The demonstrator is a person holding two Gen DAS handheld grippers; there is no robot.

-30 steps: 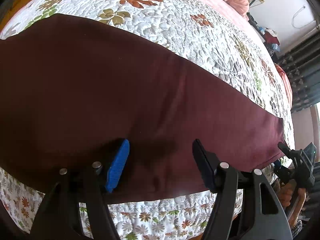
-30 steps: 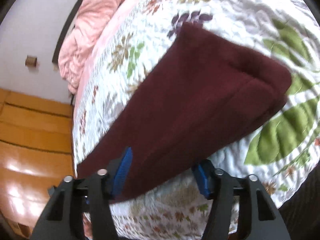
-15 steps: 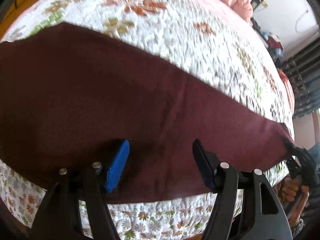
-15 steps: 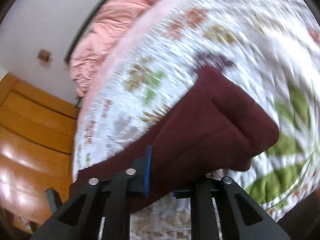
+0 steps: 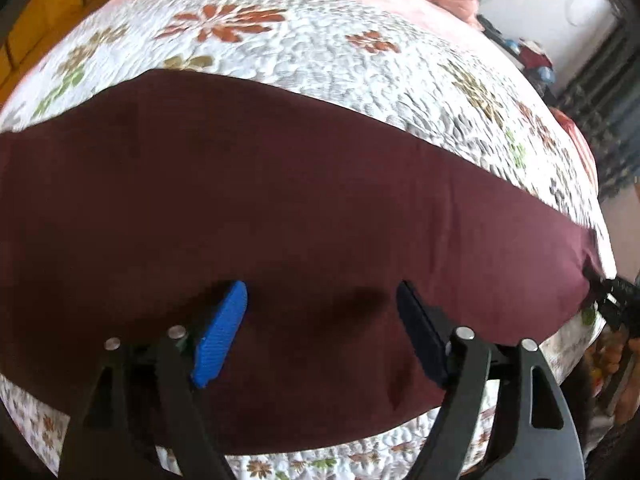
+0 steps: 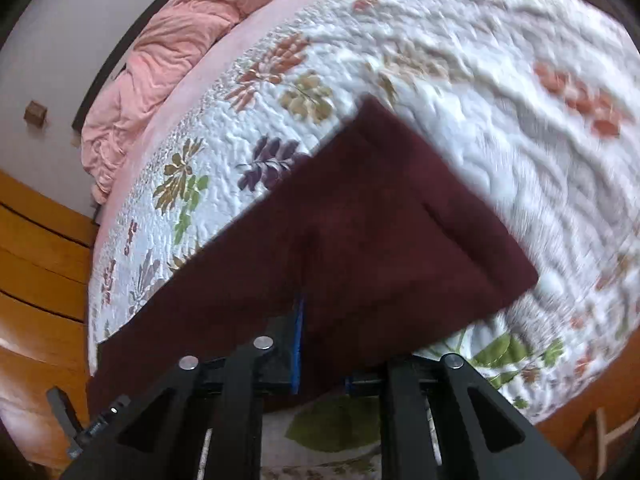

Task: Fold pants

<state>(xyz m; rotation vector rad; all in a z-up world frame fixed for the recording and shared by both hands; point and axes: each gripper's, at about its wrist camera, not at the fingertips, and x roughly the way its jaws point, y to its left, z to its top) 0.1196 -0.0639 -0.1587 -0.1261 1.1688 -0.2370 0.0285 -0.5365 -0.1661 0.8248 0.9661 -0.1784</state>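
Left wrist view first: I can find no brand, label or readable writing anywhere, on the fabric or on the rig. My left gripper (image 5: 322, 320) hangs over the maroon pants (image 5: 280, 208), its jaws well apart and opening, pads clear of the cloth with only fabric lying beneath the gap. The pants stretch flat in a long band across the near side of the bed, on a white quilted bedspread (image 5: 320, 52) printed with orange, olive and green leaf sprays. At the far right end of the band I can just see my right gripper (image 5: 612, 296) at the hem.

From the right wrist view, the right gripper (image 6: 320, 344) is clamped tight on the pants (image 6: 380, 220) at that end, the cloth pinched between its blue pads (this frame is smeared toward the right, so detail there is poor). A rumpled pink blanket (image 6: 160, 64) sits at the bed's far end against a pale wall (image 6: 52, 32). Orange-brown wooden panelling (image 6: 36, 272) fills the left side.
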